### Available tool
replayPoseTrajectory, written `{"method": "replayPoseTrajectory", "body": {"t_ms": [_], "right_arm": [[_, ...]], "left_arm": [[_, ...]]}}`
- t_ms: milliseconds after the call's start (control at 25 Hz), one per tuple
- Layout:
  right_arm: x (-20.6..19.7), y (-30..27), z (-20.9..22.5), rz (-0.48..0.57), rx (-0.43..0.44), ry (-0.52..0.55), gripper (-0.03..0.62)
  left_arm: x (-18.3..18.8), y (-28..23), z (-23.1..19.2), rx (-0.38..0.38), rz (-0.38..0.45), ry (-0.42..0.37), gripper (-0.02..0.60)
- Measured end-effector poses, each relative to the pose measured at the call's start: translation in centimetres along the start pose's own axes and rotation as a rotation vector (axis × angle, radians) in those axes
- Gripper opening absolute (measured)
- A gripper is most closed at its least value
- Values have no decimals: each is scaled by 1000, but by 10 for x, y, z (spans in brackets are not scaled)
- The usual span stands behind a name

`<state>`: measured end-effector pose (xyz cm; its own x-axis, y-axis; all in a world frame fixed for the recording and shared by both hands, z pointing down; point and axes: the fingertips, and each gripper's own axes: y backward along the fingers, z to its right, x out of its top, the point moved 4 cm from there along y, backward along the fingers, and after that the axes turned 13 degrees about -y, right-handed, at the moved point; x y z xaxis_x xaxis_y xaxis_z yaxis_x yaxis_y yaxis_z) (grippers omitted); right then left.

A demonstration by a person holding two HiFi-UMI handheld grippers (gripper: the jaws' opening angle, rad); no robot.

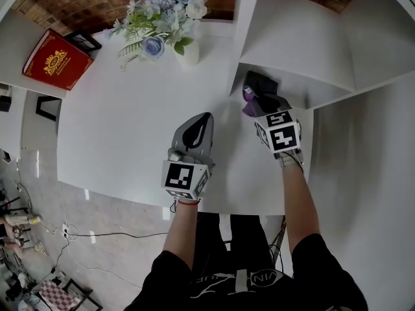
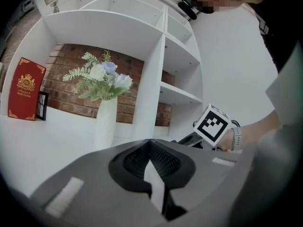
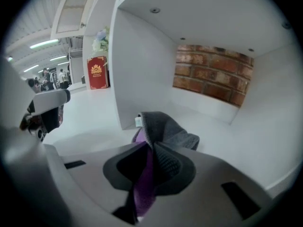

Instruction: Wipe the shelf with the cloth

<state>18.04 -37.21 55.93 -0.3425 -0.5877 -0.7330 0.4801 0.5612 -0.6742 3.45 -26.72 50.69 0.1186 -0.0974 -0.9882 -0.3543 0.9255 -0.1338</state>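
Observation:
A grey and purple cloth (image 3: 165,129) is pinched in my right gripper (image 3: 150,151), whose jaws are shut on it. In the head view the cloth (image 1: 259,88) lies at the front of the white shelf compartment (image 1: 305,76), just ahead of the right gripper (image 1: 264,103). My left gripper (image 1: 196,129) hovers over the white counter (image 1: 130,122) to the left of the shelf divider. Its jaws are shut with nothing between them (image 2: 152,156). The right gripper's marker cube (image 2: 212,123) shows in the left gripper view.
A white vase of pale flowers (image 1: 170,24) stands at the back of the counter. A red book (image 1: 57,60) and a small black frame (image 1: 84,41) lean at the far left. A white vertical divider (image 1: 245,24) separates counter and compartment. A brick wall (image 3: 213,74) backs the shelf.

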Motion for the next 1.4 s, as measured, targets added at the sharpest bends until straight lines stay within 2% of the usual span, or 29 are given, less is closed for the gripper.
{"method": "replayPoseTrajectory", "body": {"t_ms": [280, 440, 560, 680, 1080, 1400], "right_arm": [[-19, 30, 57, 13, -122, -91, 48], [-32, 45, 80, 9, -218, -71, 48], [-34, 47, 84, 11, -250, -47, 48], [-31, 44, 80, -6, -280, 21, 48], [9, -2, 24, -57, -127, 146, 48], [43, -46, -13, -48, -37, 204, 48]], "left_arm": [[2, -8, 16, -42, 6, -3, 11], [3, -12, 25, -74, 13, -4, 11], [1, -17, 26, -85, 19, 0, 11], [-1, -20, 25, -75, 25, 5, 11], [0, -21, 8, -41, 69, 61, 11], [-1, -26, -18, -8, 61, 30, 11]]}}
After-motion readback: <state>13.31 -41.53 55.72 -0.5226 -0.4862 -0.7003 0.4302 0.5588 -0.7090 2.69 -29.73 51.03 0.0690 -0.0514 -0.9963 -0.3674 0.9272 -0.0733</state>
